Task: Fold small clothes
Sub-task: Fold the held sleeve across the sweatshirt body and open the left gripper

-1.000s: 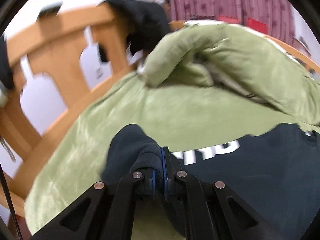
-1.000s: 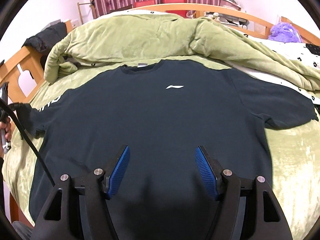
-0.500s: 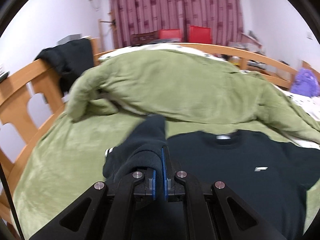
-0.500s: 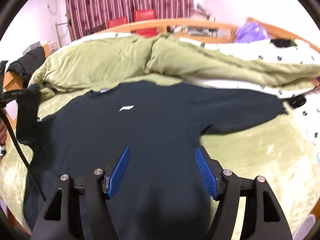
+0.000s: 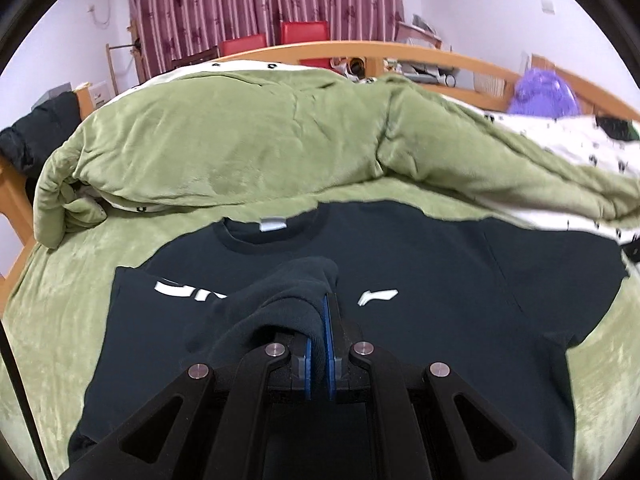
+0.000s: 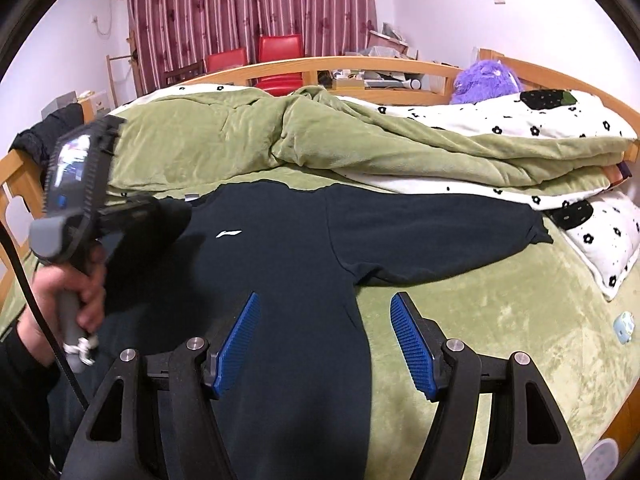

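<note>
A dark navy T-shirt (image 5: 460,280) with a small white chest logo lies front up on the green bedspread; it also shows in the right wrist view (image 6: 288,272). My left gripper (image 5: 319,320) is shut on the shirt's left sleeve (image 5: 288,292) and holds it folded over the chest, with white lettering showing on the turned fabric. In the right wrist view the left gripper (image 6: 160,216) is at the left, held by a hand. My right gripper (image 6: 324,336) is open and empty above the shirt's lower right side. The right sleeve (image 6: 440,236) lies spread flat.
A bunched green and white flowered duvet (image 6: 360,148) lies behind the shirt. A wooden bed rail (image 6: 360,68) runs round the far side. A purple plush toy (image 6: 486,82) sits at the back right. A pillow (image 6: 600,248) and a small blue object (image 6: 624,327) lie at right.
My left gripper has carried the left sleeve from the bed's left edge inward over the chest. The right gripper has swung to the right and stayed open.
</note>
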Tool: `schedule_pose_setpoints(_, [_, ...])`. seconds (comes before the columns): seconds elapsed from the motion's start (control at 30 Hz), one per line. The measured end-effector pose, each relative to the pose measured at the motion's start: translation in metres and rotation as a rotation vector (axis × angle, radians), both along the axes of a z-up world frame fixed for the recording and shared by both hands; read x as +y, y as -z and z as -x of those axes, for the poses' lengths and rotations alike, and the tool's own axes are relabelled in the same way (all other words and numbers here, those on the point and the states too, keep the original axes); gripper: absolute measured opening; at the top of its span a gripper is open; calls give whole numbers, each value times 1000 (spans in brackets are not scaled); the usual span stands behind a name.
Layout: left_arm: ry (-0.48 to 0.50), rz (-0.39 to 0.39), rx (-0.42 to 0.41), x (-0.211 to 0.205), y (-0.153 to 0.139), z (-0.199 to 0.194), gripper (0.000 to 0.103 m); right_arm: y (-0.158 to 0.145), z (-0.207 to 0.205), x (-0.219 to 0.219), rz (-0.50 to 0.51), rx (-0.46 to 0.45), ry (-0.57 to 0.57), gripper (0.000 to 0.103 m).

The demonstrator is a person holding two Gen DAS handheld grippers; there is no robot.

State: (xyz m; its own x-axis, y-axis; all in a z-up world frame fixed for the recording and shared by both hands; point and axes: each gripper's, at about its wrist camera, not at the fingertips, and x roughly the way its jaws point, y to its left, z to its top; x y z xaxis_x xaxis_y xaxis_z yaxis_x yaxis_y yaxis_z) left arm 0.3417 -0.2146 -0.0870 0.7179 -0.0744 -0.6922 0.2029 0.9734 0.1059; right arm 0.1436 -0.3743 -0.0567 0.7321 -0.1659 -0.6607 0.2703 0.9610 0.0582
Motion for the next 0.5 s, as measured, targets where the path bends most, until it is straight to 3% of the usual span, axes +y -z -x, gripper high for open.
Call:
schedule_pose_setpoints(0.13, [34, 48, 74, -2, 14, 3, 11, -3, -1, -2, -13, -2, 5, 68])
schedule_pose_setpoints(0.2, [46, 75, 94, 2, 15, 6, 26, -4, -2, -4, -31, -6, 4, 68])
schedule_pose_setpoints(0.4, [18, 67, 54, 32, 9, 27, 55, -5, -7, 2, -70, -6, -1, 68])
schedule_pose_setpoints(0.5, [-16, 50, 20, 57, 2, 41, 60, -7, -9, 10, -70, -15, -2, 68])
